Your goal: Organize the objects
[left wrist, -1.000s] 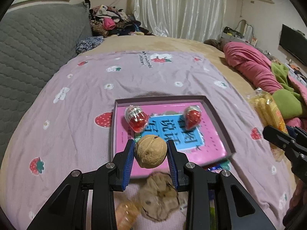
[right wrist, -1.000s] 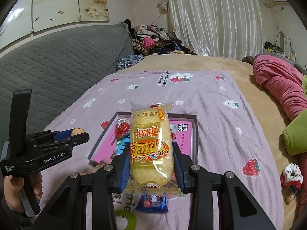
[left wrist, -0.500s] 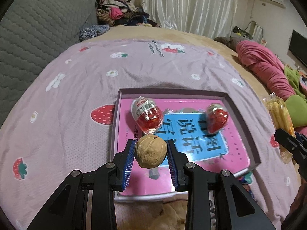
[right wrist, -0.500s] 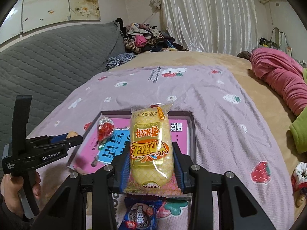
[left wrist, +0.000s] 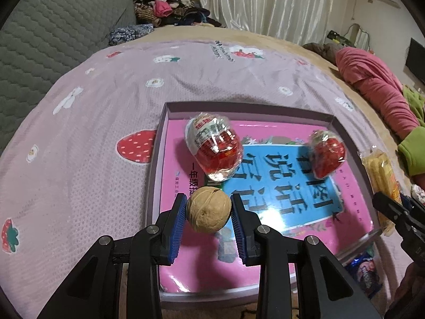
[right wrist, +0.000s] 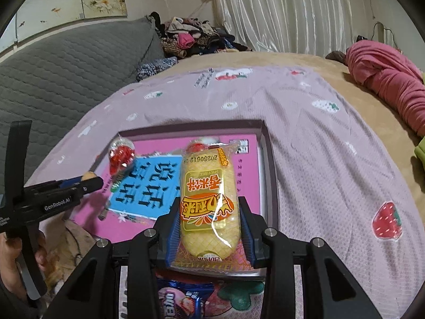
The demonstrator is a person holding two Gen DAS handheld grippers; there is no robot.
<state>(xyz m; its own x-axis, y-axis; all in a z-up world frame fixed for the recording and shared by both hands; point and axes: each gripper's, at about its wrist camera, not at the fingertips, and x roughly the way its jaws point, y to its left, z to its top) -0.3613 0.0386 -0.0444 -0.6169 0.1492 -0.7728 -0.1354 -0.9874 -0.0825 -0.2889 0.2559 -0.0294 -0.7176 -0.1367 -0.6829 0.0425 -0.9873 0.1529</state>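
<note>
Left wrist view showed the left gripper (left wrist: 208,214) clamped on a walnut (left wrist: 208,210) above the box (left wrist: 342,130). The right gripper (right wrist: 209,220) pinched a snack packet (right wrist: 207,194) over the box; released high, the walnut might roll.

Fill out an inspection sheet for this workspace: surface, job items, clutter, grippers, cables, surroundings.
Surface: purple strawberry-print blanket spread over a bed.
Job's things: shallow box lined with a pink and blue book cover; two red wrapped sweets lie inside; a walnut and a yellow snack pack are in the grippers, over the box.
Clutter: blue snack wrapper on the blanket just short of the box.
Grippers: left gripper shut on the walnut; right gripper shut on the snack pack.
Cables: nothing seen on the bed.
Surroundings: grey quilted headboard, clothes pile, white curtain, pink bedding.
</note>
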